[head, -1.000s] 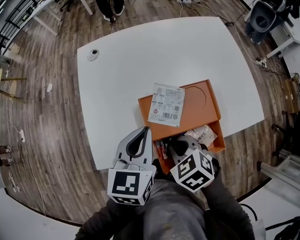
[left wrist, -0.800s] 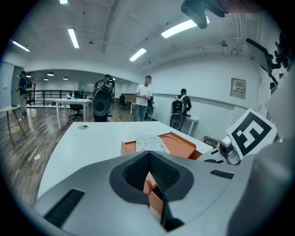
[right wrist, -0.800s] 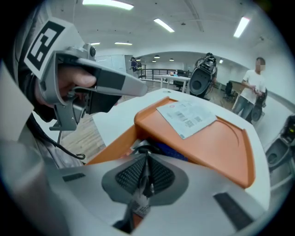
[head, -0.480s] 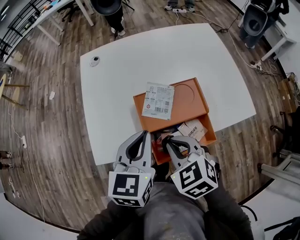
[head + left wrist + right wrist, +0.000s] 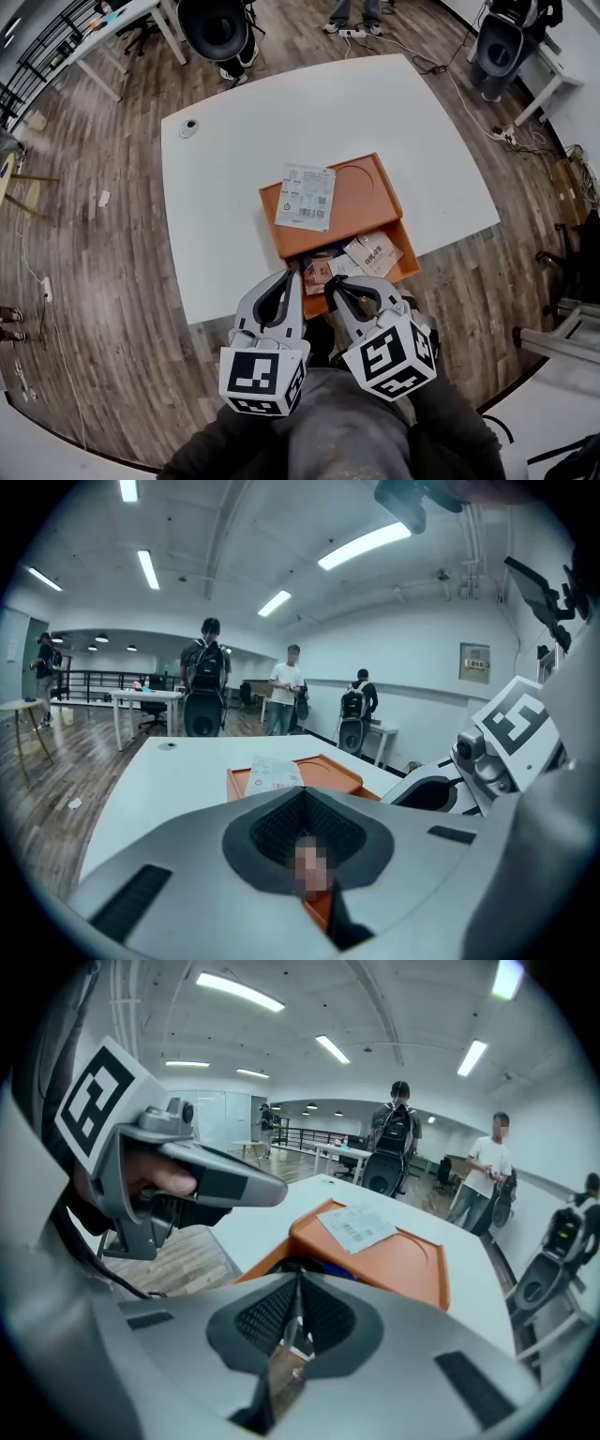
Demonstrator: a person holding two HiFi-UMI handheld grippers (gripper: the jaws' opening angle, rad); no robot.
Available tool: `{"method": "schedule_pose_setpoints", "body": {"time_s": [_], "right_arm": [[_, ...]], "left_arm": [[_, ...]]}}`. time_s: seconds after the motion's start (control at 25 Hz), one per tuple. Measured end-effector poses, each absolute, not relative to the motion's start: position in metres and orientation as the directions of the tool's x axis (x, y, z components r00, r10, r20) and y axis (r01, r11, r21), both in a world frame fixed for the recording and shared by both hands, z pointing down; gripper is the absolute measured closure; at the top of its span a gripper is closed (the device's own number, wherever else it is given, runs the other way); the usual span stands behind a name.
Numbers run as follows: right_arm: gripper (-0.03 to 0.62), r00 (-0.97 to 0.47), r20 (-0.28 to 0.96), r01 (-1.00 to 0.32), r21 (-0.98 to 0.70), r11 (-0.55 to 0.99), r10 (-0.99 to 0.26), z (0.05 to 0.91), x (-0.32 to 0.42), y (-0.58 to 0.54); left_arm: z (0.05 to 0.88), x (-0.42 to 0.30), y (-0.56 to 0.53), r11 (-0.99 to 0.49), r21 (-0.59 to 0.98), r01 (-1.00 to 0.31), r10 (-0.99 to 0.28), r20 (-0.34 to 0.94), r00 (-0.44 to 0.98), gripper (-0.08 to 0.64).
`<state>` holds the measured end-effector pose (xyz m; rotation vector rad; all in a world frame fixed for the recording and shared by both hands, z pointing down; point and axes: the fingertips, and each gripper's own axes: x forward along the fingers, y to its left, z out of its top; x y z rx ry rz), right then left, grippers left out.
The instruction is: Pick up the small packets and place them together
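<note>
An orange tray [image 5: 375,192] lies on the white table [image 5: 234,169], with a large white labelled packet [image 5: 305,197] on its flat half. Several small packets [image 5: 373,253] sit in its near compartment, one of them red [image 5: 319,272]. My right gripper [image 5: 331,282] hovers at the compartment's near edge, shut on a thin small packet [image 5: 281,1372] that shows between its pads. My left gripper [image 5: 292,274] is beside it at the tray's near left corner, shut with nothing visible in it. The tray [image 5: 328,766] and the white packet [image 5: 275,775] lie ahead of the left jaws.
A small round object [image 5: 189,127] rests near the table's far left corner. Wooden floor surrounds the table. An office chair [image 5: 217,23] and standing people [image 5: 398,1138] are beyond the far edge. The table's near edge runs just under both grippers.
The right gripper has drawn back out of the tray's near compartment toward me. The left gripper has stayed beside it. The tray now appears farther from both.
</note>
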<state>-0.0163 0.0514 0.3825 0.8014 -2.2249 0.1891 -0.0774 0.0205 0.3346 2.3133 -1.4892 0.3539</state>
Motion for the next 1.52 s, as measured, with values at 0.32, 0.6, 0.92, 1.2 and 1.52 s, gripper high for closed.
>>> {"method": "schedule_pose_setpoints", "body": {"time_s": [0.32, 0.6, 0.92, 1.2, 1.52], "right_arm": [[0.568, -0.524, 0.660, -0.622, 0.135, 0.772, -0.538, 0.363, -0.013, 0.016], [0.568, -0.521, 0.625, -0.631, 0.176, 0.755, -0.581, 0.346, -0.022, -0.036], [0.568, -0.493, 0.646, -0.666, 0.152, 0.731, -0.583, 0.359, -0.033, -0.098], [0.560, -0.474, 0.687, -0.693, 0.096, 0.715, -0.551, 0.391, -0.038, -0.121], [0.439, -0.475, 0.687, -0.697, 0.087, 0.712, -0.550, 0.398, -0.039, -0.123]], "left_arm": [[0.327, -0.075, -0.003, -0.386, 0.158, -0.909, -0.828, 0.376, 0.417, 0.563], [0.315, -0.081, -0.041, -0.398, 0.144, -0.906, -0.841, 0.339, 0.423, 0.563], [0.322, -0.110, -0.079, -0.368, 0.163, -0.915, -0.844, 0.355, 0.402, 0.563], [0.347, -0.131, -0.098, -0.335, 0.189, -0.923, -0.831, 0.403, 0.384, 0.563], [0.353, -0.135, -0.102, -0.328, 0.195, -0.924, -0.825, 0.418, 0.381, 0.563]]}}
